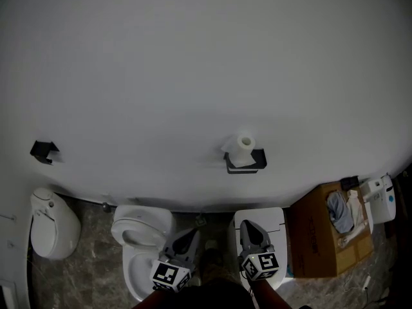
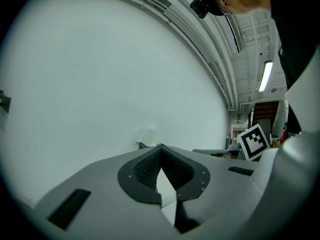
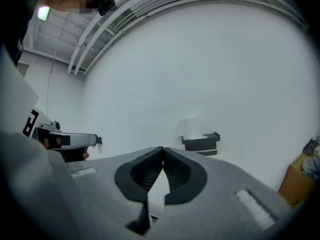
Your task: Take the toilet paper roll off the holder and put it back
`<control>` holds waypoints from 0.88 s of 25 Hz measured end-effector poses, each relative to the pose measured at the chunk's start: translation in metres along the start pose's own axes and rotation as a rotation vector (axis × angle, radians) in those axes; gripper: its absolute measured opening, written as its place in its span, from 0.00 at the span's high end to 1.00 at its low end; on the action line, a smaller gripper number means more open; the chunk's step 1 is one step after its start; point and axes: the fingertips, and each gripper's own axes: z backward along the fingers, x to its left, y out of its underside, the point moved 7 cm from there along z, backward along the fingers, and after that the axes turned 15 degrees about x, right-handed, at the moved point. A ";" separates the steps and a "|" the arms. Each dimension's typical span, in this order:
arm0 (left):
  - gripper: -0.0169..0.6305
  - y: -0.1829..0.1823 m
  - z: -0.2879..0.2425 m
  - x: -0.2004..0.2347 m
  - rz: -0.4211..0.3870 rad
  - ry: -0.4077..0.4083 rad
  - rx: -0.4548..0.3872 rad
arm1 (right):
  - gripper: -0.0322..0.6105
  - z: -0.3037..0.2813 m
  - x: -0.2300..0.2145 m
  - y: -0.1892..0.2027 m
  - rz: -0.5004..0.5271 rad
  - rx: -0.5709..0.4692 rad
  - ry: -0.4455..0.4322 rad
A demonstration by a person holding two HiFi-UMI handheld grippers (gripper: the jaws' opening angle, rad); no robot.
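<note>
**Toilet paper roll [image 1: 244,146] on the holder [image 1: 250,163]**

Stands atop that black holder, fixed to the white wall [image 1: 193,76]. Well apart, nearer the camera — left gripper [image 2: 161,147] and right gripper [image 3: 162,149], side by side, each with jaws pressed together on nothing. Beneath the left one, a white toilet [image 1: 136,234]; far right, a cardboard box [image 1: 318,237].

Dim, even light; fisheye warping and dark corners (floor darkest); soft focus throughout.
</note>
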 end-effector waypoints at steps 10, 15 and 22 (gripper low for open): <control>0.96 -0.048 -0.123 0.023 -0.012 -0.003 0.018 | 0.95 -0.074 -0.085 -0.048 -0.045 -0.071 0.012; 0.96 -0.078 -0.200 0.028 -0.039 0.029 -0.007 | 0.95 -0.095 -0.129 -0.054 -0.065 -0.050 0.033; 0.51 -0.099 -0.279 0.046 -0.078 0.029 -0.030 | 0.95 -0.125 -0.167 -0.041 -0.086 -0.005 0.026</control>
